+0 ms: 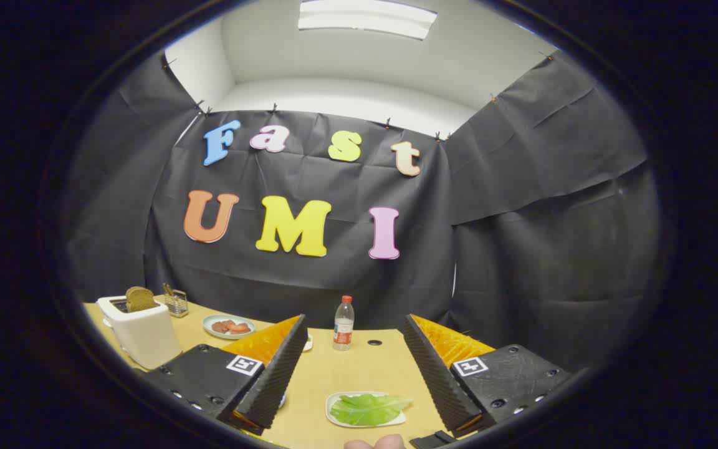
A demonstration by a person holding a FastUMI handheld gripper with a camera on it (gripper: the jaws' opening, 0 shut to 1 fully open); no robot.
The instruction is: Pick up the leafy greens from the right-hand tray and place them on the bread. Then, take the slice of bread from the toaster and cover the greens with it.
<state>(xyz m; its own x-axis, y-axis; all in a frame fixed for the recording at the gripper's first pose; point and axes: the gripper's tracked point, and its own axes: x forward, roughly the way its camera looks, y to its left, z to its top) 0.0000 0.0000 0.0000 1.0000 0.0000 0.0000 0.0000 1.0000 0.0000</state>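
Note:
The leafy greens (pixel 368 408) lie flat on a small white tray (pixel 337 419) on the wooden table, low between my two fingers. My gripper (pixel 354 340) is open and holds nothing; it hangs above the table, with the tray below the gap. A white toaster (pixel 141 333) stands at the far left of the table, and a brown slice of bread (pixel 139 299) sticks up out of its slot. My left finger (pixel 275 374) hides part of another white dish (pixel 308 342) behind it.
A round plate with red slices (pixel 229 326) sits beyond the left finger, next to the toaster. A small wire rack (pixel 176 303) stands behind the toaster. A plastic water bottle (pixel 343 323) stands upright at the table's far edge. A person's fingertips (pixel 374 443) show near the tray.

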